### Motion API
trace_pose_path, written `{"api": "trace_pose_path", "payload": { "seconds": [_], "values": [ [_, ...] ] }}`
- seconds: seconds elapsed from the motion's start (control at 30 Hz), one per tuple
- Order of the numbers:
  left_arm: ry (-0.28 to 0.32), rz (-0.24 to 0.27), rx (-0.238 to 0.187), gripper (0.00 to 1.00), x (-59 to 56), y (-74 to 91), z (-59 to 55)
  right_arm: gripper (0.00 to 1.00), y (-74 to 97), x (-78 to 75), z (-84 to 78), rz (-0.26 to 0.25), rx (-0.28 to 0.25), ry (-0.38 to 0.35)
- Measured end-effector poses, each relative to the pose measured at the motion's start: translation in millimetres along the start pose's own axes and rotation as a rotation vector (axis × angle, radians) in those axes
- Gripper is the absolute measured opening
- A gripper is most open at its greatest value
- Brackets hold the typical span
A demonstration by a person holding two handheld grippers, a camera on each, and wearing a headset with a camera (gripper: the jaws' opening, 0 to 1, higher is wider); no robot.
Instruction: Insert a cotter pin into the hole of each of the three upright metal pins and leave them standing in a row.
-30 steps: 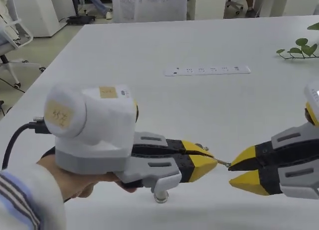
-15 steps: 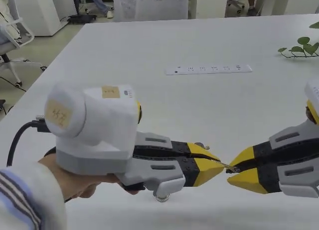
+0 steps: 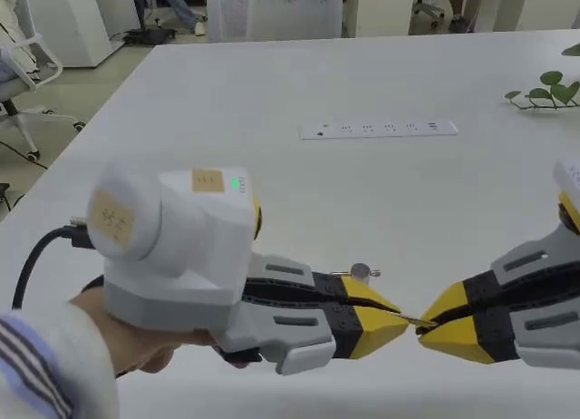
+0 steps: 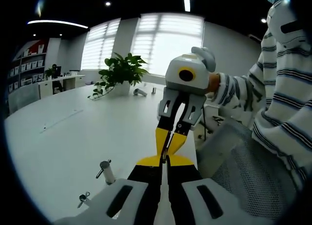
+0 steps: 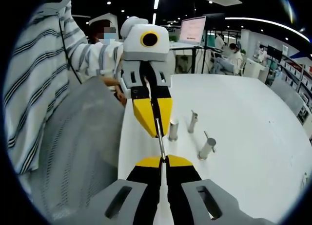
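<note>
Right gripper view: at the bottom centre of the frame the right gripper [image 5: 164, 160] is seen closed on the near end of a cotter pin [image 5: 160, 144]; the thin pin runs up the middle of the frame to the left gripper [image 5: 156, 132], whose yellow jaws are likewise clamped on its far end; the cotter pin is thus held at both ends, in the air above the table [image 5: 243, 113].

Just right of centre, beyond the cotter pin, three metal pins are found on the table, near one another but apart; the left metal pin [image 5: 173, 130] appears bare at the top; the middle metal pin [image 5: 193, 121] and the right metal pin [image 5: 207, 148] each carry a thin sliver at the top, judged to be a cotter pin already fitted, though this is too small to be sure; the right one looks tilted, which may be owed to the lens alone.

Further off, in the head view, a power strip [image 3: 379, 128] lies at upper centre and a plant [image 3: 548, 88] at the upper right edge.

The step in hand is judged to be a regrip of the last cotter pin between the two grippers. For the next move, one gripper would have to be opened, the free end of the cotter pin brought to the bare metal pin and lined up with its cross hole; a straight, gentle push is called for, so that the upright pin is not tipped.
</note>
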State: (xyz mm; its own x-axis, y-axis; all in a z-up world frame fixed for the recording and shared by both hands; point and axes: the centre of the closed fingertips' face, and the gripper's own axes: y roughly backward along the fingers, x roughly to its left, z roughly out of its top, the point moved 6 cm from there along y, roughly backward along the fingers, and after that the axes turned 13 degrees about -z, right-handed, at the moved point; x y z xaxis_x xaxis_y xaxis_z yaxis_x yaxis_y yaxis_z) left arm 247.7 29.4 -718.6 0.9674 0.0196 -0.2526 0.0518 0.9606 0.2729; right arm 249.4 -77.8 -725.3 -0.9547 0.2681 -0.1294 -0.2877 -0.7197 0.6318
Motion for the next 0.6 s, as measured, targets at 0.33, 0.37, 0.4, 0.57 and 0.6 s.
{"api": "trace_pose_path", "payload": {
  "seconds": [0.33, 0.37, 0.4, 0.57, 0.6],
  "values": [
    [0.025, 0.007, 0.039, 0.01, 0.2, 1.7, -9.7, 0.04, 1.0, 1.1, 1.3, 0.007, 0.008, 0.005],
    [0.023, 0.009, 0.04, 0.01, 0.3, 1.8, -9.6, 0.04, 0.9, 1.2, 1.4, 0.008, 0.008, 0.011],
    [0.024, 0.01, 0.04, 0.01, 0.4, 2.0, -9.7, 0.04, 0.9, 1.4, 1.4, 0.008, 0.009, 0.01],
    [0.036, 0.019, 0.044, 0.02, 1.6, 3.9, -10.9, 0.04, -0.1, 1.8, 1.8, 0.007, 0.006, 0.011],
    [0.042, 0.018, 0.038, 0.03, 1.3, 4.4, -10.6, 0.04, -0.3, 2.3, 2.0, 0.008, 0.004, 0.011]
  ]
}}
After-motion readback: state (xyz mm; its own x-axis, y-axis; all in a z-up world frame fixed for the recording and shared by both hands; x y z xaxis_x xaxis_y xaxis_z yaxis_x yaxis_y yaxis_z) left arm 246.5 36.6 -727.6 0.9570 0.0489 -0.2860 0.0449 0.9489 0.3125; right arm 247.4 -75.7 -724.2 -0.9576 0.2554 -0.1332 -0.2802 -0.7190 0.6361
